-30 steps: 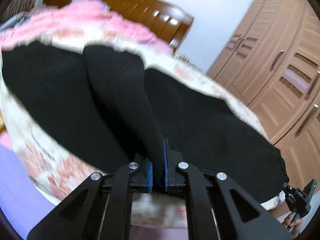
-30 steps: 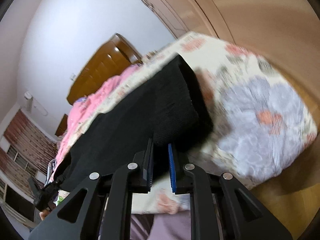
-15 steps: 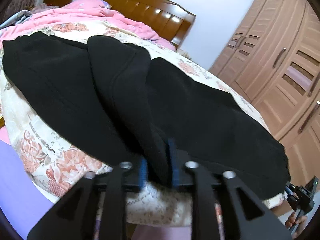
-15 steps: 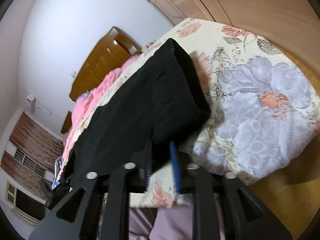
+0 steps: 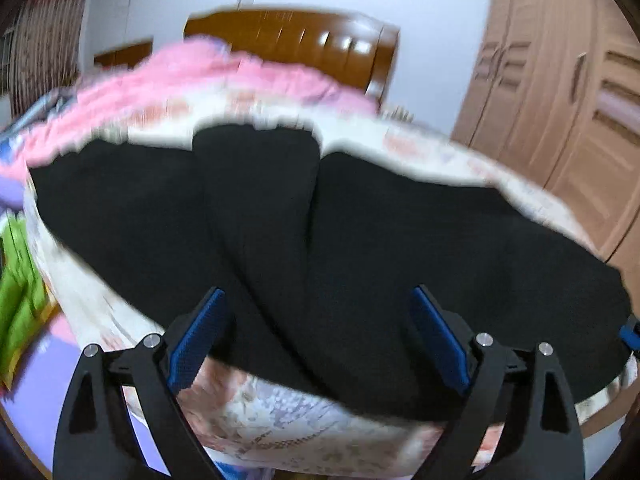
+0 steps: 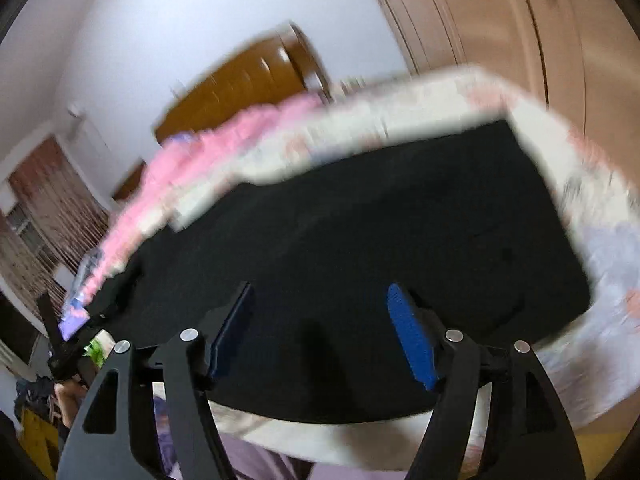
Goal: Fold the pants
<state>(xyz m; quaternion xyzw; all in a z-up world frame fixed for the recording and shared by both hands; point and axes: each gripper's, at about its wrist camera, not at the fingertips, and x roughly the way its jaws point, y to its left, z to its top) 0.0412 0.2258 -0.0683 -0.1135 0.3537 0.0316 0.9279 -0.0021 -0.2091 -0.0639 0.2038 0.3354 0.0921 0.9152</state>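
The left gripper (image 5: 316, 320), black-framed with blue ribbed pads (image 5: 196, 336), is spread wide and released, with nothing between its fingers. It hovers just above the near edge of the bed, over the black fabric pants (image 5: 360, 240). The right gripper (image 6: 320, 320) is likewise spread wide with its blue pads (image 6: 412, 336) apart and grasping nothing, poised over the same garment (image 6: 380, 220) near the bed's near edge.

The pants lie flat across the cream floral bedspread (image 5: 280, 424). They run along the near edge of the bed and reach almost to its right corner. In the left wrist view a raised fold of black cloth runs from the near edge toward the headboard, lying on top of the flat layer. In the right wrist view the cloth ends in a straight edge close to the bed's corner, with flowered bedspread (image 6: 608, 280) showing beyond it.

Farther back, a rumpled pink blanket (image 5: 208, 76) is heaped along the head end of the bed. Behind it stands the glossy brown wooden headboard (image 5: 304, 36) against a pale wall. A light brown wooden wardrobe (image 5: 568, 92) with panelled doors fills the right side. Both views are blurred.
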